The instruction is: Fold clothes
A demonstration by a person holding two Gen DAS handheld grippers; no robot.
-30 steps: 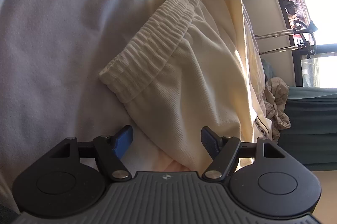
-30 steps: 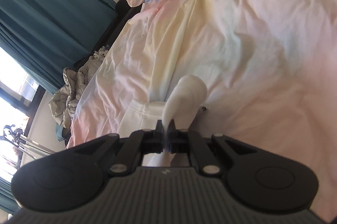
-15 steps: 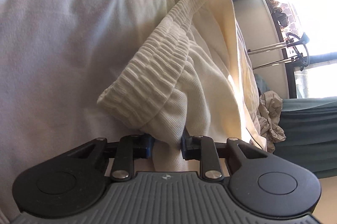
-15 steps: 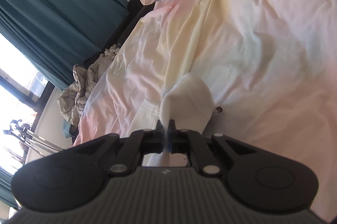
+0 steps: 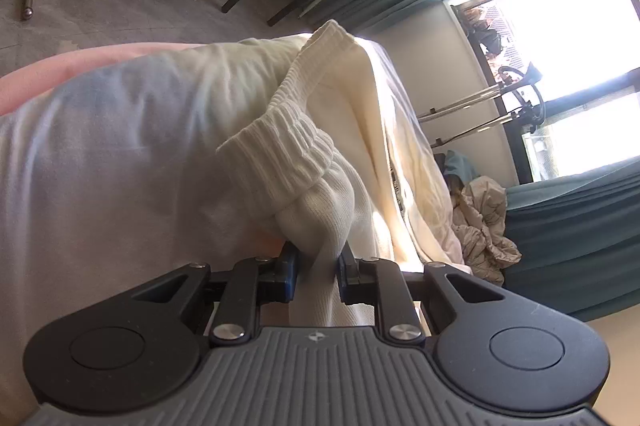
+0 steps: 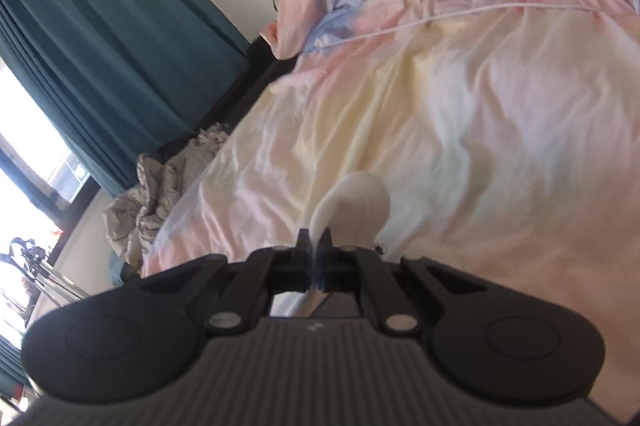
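Sunlit bedding fills both views: we are working over a bed (image 6: 480, 114) with a pastel sheet, teal curtains (image 6: 100, 38) and a bright window beyond. Nearest us, the left tongs (image 5: 316, 266) are closing on a thick bunch of the cream shorts (image 5: 320, 202), just below the ribbed waistband (image 5: 280, 146), and the pads already press the cloth from both sides. The right tongs (image 6: 316, 246) are fully closed, pinching a thin edge of the same pale garment, which bulges in a rounded loop just ahead of the fingertips. Beyond the left grip the rest of the shorts drapes across the bed towards the window side, the waistband's far end standing up near the mattress edge.

We judge this fabric light, soft and floppy, with nothing stiff in it except the elastic band, so it should sag wherever it is unsupported. The waistband looks the best hold, thick and grippy. Further off lie a crumpled beige garment (image 5: 484, 226) by the curtains, and a white cable (image 6: 440, 20) across the sheet.
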